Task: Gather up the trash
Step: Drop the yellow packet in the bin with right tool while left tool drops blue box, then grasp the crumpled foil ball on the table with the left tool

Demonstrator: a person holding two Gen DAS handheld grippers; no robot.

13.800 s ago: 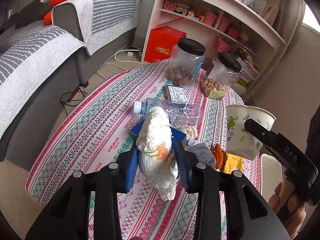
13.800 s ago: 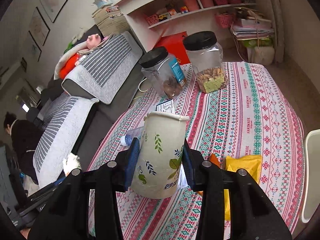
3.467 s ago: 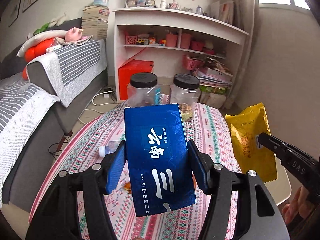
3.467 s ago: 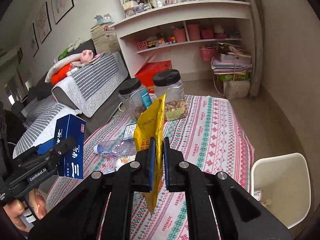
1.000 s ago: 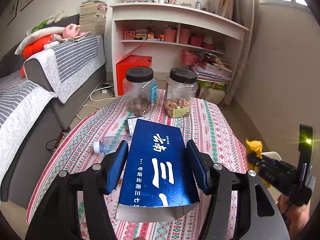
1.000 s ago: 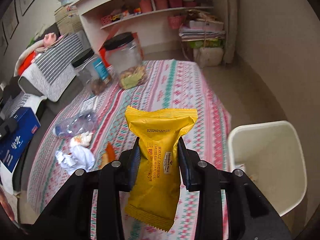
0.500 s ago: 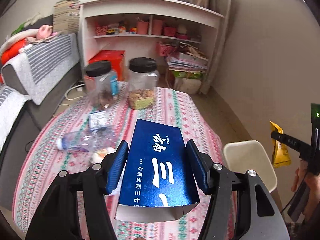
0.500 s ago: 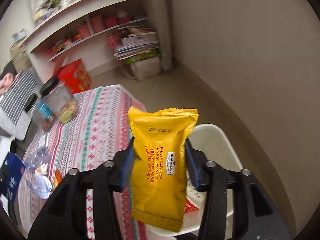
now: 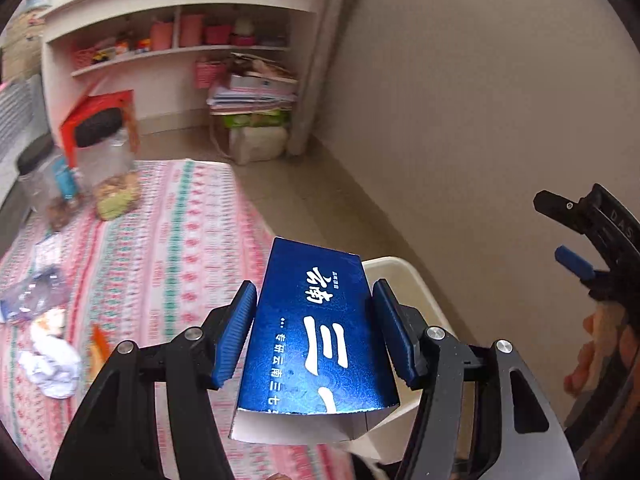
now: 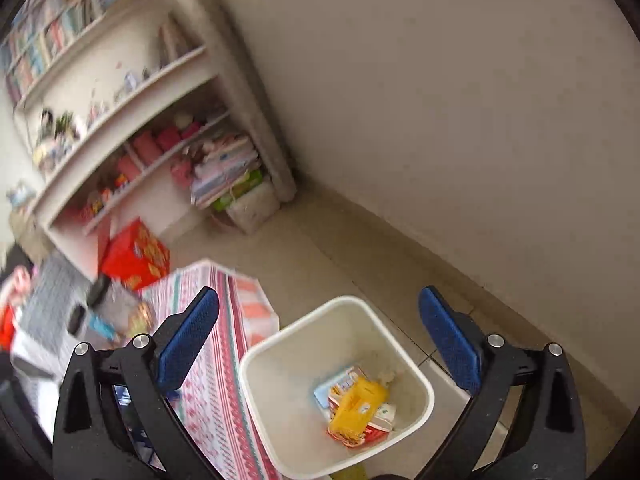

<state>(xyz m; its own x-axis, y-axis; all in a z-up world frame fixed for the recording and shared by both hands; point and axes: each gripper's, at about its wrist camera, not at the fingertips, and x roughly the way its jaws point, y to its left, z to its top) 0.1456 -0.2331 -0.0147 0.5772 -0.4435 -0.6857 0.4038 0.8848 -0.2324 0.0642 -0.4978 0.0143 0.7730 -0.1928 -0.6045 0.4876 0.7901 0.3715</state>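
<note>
**Blue carton poised at the bin, yellow wrapper already inside**

A beige wall and tiled floor frame a white waste bin (image 10: pixel 336 392) standing just beside the edge of a table with a striped patterned cloth (image 9: pixel 168 248).

Nearest the bin, directly above its mouth, the right gripper (image 10: pixel 320 338) has its jaws opening wide with nothing between them; the yellow snack wrapper (image 10: pixel 356 404) lies at the bottom of the bin on other packaging. The left gripper (image 9: pixel 316 332) is clamped on a blue carton (image 9: pixel 320 340), its pads pressed on the two long sides, the open end toward the camera; the carton hangs over the bin's near rim (image 9: pixel 404 276).

The carton looks empty, light and thin-walled, so it likely crushes under a hard squeeze; the grip across its narrow width, near the middle, seems sound, and it should drop cleanly once released.

Farther from the bin, on the cloth, lie crumpled white paper (image 9: pixel 52 364), an orange scrap (image 9: pixel 98 344) and a flattened plastic bottle (image 9: pixel 32 292), all soft and light. Beyond them stand two black-lidded jars (image 9: pixel 104 168), then the shelves (image 9: pixel 176 52).
</note>
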